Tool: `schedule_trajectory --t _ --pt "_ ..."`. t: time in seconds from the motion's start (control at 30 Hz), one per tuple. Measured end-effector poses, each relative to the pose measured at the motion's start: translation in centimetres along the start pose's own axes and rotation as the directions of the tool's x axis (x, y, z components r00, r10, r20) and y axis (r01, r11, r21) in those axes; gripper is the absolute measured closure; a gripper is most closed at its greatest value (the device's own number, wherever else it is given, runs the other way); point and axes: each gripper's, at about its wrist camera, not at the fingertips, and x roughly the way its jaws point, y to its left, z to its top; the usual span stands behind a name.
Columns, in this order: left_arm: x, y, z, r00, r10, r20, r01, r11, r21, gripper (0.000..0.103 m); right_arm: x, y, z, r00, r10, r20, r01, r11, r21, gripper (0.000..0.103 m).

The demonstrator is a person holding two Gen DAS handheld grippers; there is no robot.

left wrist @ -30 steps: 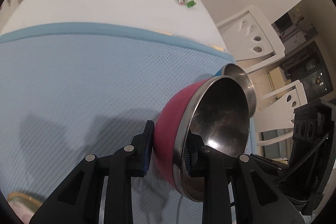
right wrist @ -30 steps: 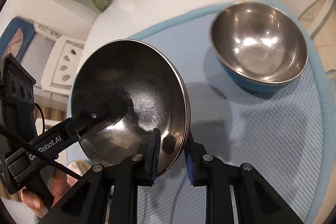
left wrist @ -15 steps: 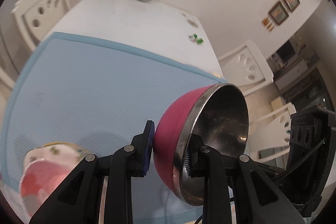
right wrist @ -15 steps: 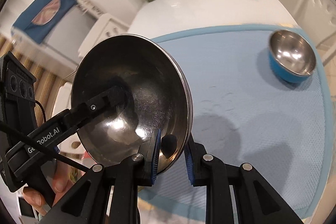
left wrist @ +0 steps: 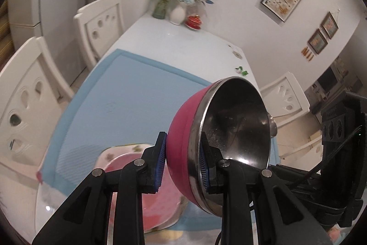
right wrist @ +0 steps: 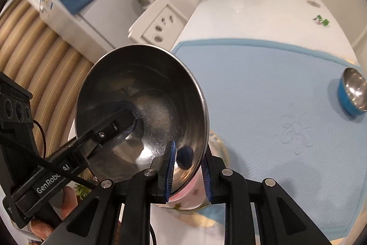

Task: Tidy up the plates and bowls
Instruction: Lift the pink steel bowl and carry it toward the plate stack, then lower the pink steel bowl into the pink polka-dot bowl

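Both grippers hold one steel bowl with a pink outside (left wrist: pixel 183 130), tilted on edge above the blue mat (left wrist: pixel 128 93). My left gripper (left wrist: pixel 182 162) is shut on its rim, one finger inside and one outside. My right gripper (right wrist: pixel 188 169) is shut on the opposite rim of the same bowl (right wrist: pixel 142 102). Below the bowl lies a pink flowered plate (left wrist: pixel 158 185) at the mat's near edge, also partly seen in the right wrist view (right wrist: pixel 190 196). A blue steel bowl (right wrist: pixel 353 91) stands upright at the mat's right side.
The white table (left wrist: pixel 183 43) carries a white flower vase (left wrist: pixel 177 13), a red dish (left wrist: pixel 193 21) and small green bits (left wrist: pixel 242 71) at its far end. White chairs (left wrist: pixel 101 22) stand on both sides. A fridge (right wrist: pixel 80 8) is at the left.
Both grippers have lifted the pink bowl up and drawn it back toward the near edge. The blue bowl now lies far off to the right, and the flowered plate has come into view below.
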Motion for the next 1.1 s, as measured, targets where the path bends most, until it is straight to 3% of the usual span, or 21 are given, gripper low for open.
schedule_trajectory --t 0.27,0.63,1.1 --pt "0.7 4.4 -2.5 0.997 0.016 -0.079 -0.018 0.999 -0.030 0.081 4.4 1.8 -2.6 0.993 -0.013 -0.115 0.017 0.999 0.033 0.082" --pt "3.8 7.1 -6.0 0.976 0.038 -0.213 -0.035 0.999 0.019 0.081 9.4 2.1 -5.0 0.963 -0.102 -0.248 0.127 0.988 0.088 0.082" --pt "4.8 9.2 -5.4 0.965 0.032 -0.259 -0.023 0.999 0.039 0.078 11.5 3.5 -4.5 0.952 -0.169 -0.254 0.204 0.972 0.118 0.082"
